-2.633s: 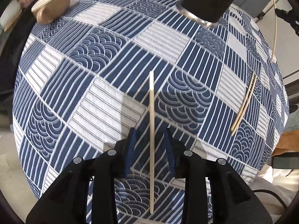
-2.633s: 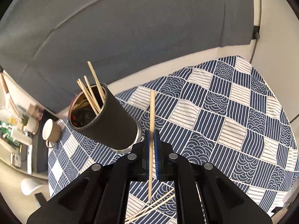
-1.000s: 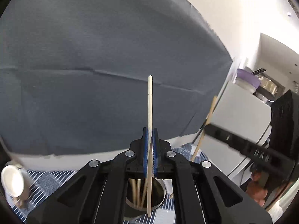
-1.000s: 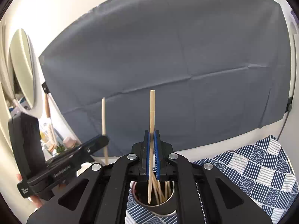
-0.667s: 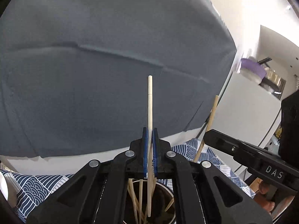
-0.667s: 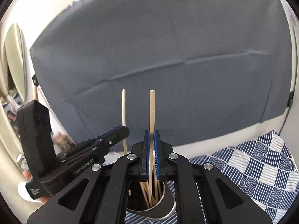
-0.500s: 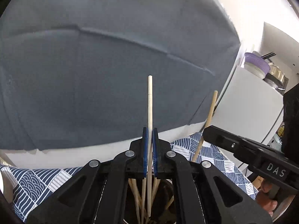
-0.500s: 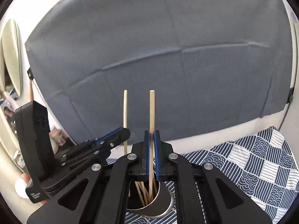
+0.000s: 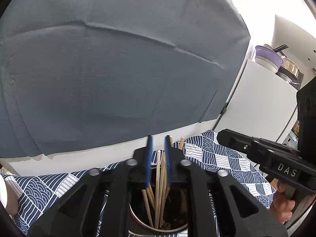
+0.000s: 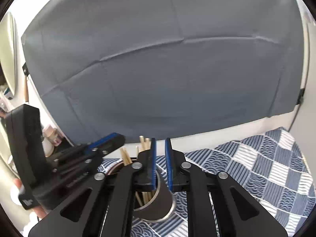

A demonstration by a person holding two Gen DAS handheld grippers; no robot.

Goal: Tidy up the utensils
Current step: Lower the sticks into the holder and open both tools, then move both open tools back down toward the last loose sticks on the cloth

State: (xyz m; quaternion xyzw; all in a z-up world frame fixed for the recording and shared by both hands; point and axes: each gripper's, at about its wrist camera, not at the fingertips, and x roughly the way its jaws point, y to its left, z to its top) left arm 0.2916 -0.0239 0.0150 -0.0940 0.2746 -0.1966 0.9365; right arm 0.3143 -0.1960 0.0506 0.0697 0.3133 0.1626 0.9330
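Both grippers have let go since half a second ago. Then, each was clamped on 1 upright chopstick above the holder. Now the jaws of the left gripper (image 9: 158,138) are opening with a narrow gap; pale chopsticks (image 9: 157,187) are seen through that gap, their tops level with it, but the blue pads do not press on any of them. The sticks stand in the round dark holder (image 9: 158,228) directly below, leaning against one another.

The jaws of the right gripper (image 10: 159,140) are opening too, with nothing between them, and its stick has dropped in among the others (image 10: 143,140) in the holder (image 10: 164,210).

The holder stands on the blue-and-white patterned tablecloth (image 10: 256,169), near the table's back edge below a grey cloth backdrop (image 10: 167,69).
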